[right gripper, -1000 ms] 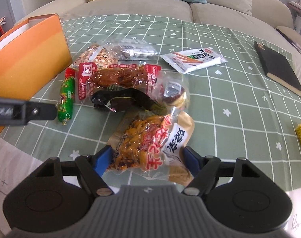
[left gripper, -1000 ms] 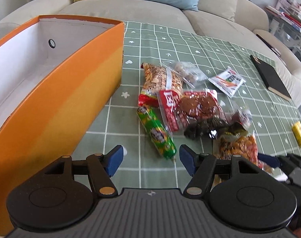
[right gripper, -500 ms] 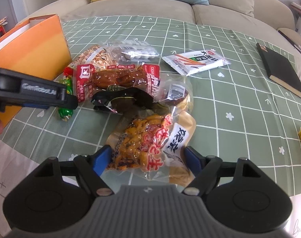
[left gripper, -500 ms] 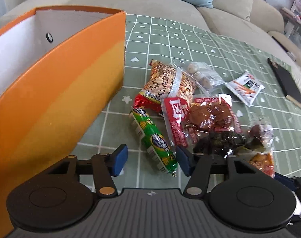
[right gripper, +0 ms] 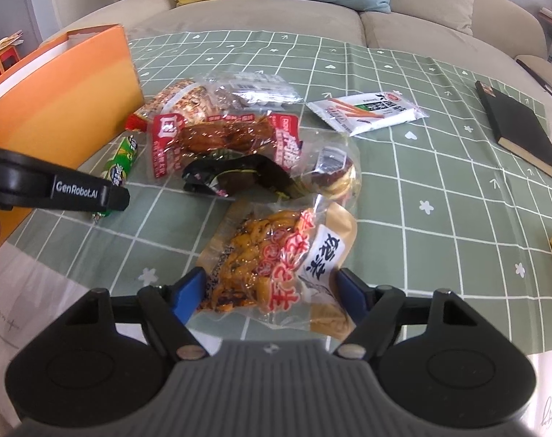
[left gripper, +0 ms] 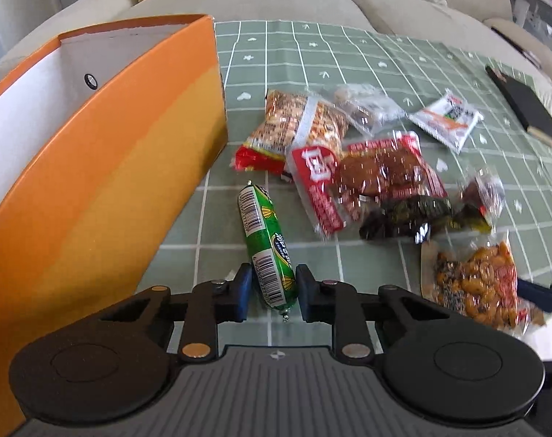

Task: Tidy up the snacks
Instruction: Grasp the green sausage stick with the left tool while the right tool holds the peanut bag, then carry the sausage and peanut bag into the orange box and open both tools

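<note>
The left gripper has just been closing – narrow now, pads flanking the green sausage, whose length runs straight ahead, away from the tool – contact unclear.

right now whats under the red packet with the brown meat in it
The red packet overlaps the peanut bag behind it and the dark packet in front. Anything else beneath is covered.

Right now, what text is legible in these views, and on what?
"GenRobot.AI": side of the left gripper.
Large white character: red meat pack.
Black Chinese characters: white label of the orange snack pouch.
Green sausage barcodes, white carrot packet: too small to read.
</note>
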`<action>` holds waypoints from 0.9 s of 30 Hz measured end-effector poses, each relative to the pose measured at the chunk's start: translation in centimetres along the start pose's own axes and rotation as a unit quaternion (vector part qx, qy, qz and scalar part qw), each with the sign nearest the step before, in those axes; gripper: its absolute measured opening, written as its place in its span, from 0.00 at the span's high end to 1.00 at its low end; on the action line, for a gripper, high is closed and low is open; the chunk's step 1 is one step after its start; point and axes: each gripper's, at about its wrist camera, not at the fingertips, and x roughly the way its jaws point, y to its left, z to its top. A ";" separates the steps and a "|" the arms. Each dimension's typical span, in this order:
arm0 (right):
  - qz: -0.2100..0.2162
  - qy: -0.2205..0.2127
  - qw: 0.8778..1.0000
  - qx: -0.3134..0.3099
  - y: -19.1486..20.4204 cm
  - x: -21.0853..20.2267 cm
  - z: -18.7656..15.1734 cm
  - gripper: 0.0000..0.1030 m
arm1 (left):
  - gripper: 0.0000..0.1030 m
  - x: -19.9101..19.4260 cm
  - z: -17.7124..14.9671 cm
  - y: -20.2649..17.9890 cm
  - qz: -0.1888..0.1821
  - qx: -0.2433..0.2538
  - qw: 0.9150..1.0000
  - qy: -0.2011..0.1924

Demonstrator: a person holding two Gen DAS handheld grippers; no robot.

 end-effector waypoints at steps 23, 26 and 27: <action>0.038 -0.027 0.999 0.005 1.6 -5.5 0.2 0.29 | 0.77 -6.3 -3.1 1.8 -0.036 -0.031 0.999 -0.009; 0.043 -0.036 0.998 0.003 2.1 -6.3 0.7 0.29 | 0.77 -7.6 -2.6 2.4 -0.044 -0.046 0.998 -0.018; 0.046 -0.040 0.998 0.003 2.3 -6.6 1.0 0.29 | 0.77 -8.0 -2.5 2.7 -0.046 -0.051 0.997 -0.022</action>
